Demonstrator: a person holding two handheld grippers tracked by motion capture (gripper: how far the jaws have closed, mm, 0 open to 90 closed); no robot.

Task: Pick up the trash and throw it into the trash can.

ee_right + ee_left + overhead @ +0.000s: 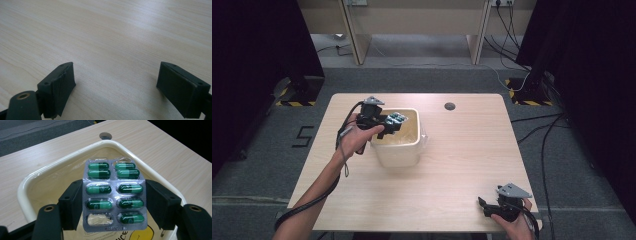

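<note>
- Left gripper [113,202] fingers [72,205] pinched a blister pack [113,195] of green capsules over the cream bin [62,162], near the table's [462,165] far-left corner.
- Right gripper [116,87] spread, empty, at the near-right corner.

Silver blister pack [114,196] of green capsules, cream bin [62,160], pale woodgrain table [105,32]

Blister pack [114,195] over the bin [398,150], bin left of table [462,165] centre, right gripper [489,206] near-right corner
</note>
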